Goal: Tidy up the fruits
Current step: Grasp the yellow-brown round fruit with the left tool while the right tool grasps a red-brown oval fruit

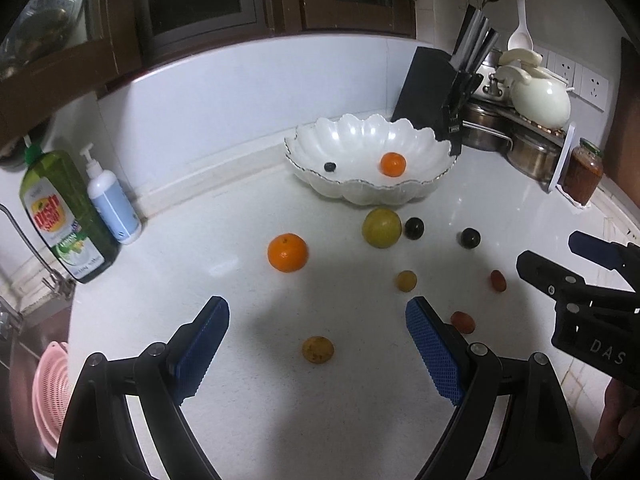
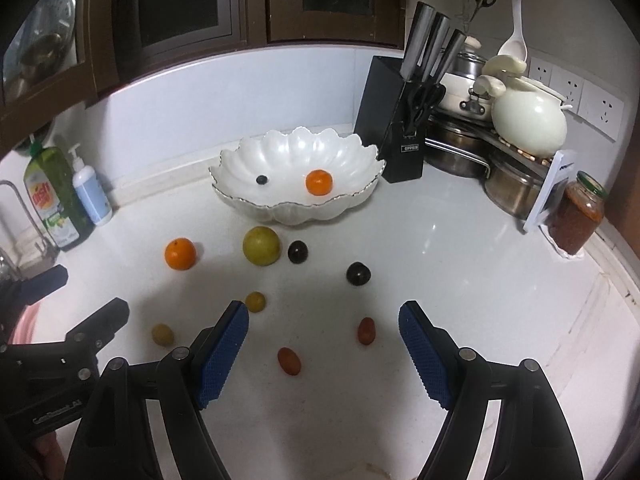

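A white scalloped bowl (image 1: 420,194) (image 2: 244,196) at the back of the counter holds a small orange (image 1: 393,164) (image 2: 319,182) and a blueberry (image 1: 329,167) (image 2: 261,179). On the counter lie a bigger orange (image 1: 287,252) (image 2: 180,254), a yellow-green fruit (image 1: 381,227) (image 2: 261,246), two dark plums (image 1: 413,228) (image 1: 469,238), two small yellow fruits (image 1: 317,349) (image 1: 406,281) and two red tomatoes (image 2: 289,361) (image 2: 366,330). My left gripper (image 1: 318,316) is open and empty above a yellow fruit. My right gripper (image 2: 323,318) is open and empty above the tomatoes.
Dish soap (image 1: 60,216) and a pump bottle (image 1: 110,196) stand at the left by the sink. A knife block (image 2: 394,120), pots (image 2: 516,188), a white jug (image 2: 528,120) and a sauce jar (image 2: 576,212) crowd the back right corner. A pink colander (image 1: 48,392) sits low left.
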